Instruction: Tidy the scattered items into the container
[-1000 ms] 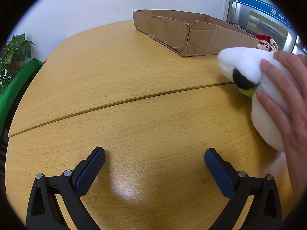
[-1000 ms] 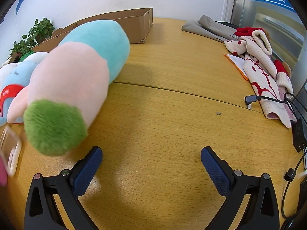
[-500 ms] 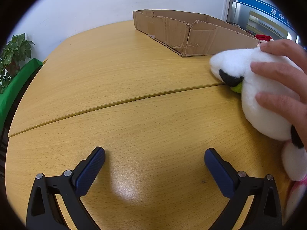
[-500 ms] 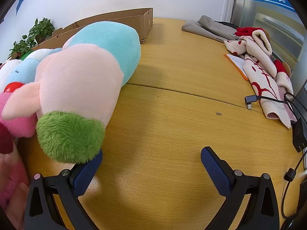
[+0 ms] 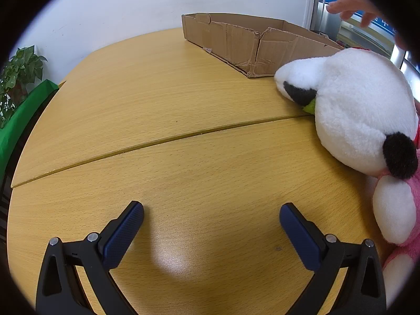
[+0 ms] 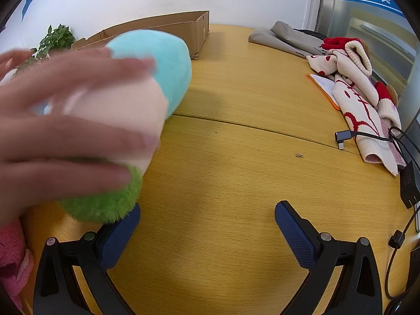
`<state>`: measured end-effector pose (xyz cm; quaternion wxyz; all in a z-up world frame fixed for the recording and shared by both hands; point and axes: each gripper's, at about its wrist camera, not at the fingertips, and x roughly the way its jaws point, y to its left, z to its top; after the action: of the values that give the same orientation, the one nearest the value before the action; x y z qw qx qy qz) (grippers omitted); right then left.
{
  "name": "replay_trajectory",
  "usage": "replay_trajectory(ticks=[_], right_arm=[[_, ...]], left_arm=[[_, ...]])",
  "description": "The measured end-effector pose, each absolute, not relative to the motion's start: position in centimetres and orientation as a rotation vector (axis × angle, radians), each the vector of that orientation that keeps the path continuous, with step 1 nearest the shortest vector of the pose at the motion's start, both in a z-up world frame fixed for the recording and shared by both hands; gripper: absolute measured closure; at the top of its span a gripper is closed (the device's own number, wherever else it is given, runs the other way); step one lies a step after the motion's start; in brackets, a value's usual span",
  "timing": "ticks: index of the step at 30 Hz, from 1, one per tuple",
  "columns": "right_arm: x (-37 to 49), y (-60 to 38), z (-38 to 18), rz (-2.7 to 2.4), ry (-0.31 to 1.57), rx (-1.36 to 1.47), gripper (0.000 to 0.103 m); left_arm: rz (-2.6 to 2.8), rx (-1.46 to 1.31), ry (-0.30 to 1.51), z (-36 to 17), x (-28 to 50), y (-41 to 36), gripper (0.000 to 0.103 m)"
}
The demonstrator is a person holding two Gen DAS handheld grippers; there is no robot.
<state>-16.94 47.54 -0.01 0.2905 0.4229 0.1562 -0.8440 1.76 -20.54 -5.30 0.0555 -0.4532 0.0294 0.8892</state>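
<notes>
A shallow cardboard box (image 5: pixel 252 42) stands at the back of the wooden table; it also shows in the right wrist view (image 6: pixel 168 30). A white plush with black patches (image 5: pixel 354 107) lies at the right in the left wrist view, with a pink plush (image 5: pixel 404 210) below it. My left gripper (image 5: pixel 211 219) is open and empty over bare table. In the right wrist view a long plush, turquoise, pale pink and green (image 6: pixel 147 105), lies at the left, and a blurred bare hand (image 6: pixel 60 131) covers it. My right gripper (image 6: pixel 207 216) is open and empty; its left finger (image 6: pixel 118 233) sits just under the plush's green end.
At the right in the right wrist view lie a red-and-cream knit cloth (image 6: pixel 359 97), a grey garment (image 6: pixel 288 38), a USB cable (image 6: pixel 349 137) and a black adapter (image 6: pixel 409 183). A potted plant (image 5: pixel 18 78) and a green cloth (image 5: pixel 23 115) stand beyond the table's left edge.
The hand has lifted off the white plush, which now lies nearer with a pink plush below it. In the right view the hand has come over the long plush, which shifted right.
</notes>
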Motion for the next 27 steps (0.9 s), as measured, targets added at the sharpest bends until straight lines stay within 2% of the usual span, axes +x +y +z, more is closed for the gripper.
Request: replay_trajectory(ticks=[27], right_arm=[[-17.00, 47.56, 0.01, -2.250, 0.417, 1.127, 0.000]], left_arm=[[2.747, -1.400, 0.051, -5.29, 1.78, -20.52, 0.000]])
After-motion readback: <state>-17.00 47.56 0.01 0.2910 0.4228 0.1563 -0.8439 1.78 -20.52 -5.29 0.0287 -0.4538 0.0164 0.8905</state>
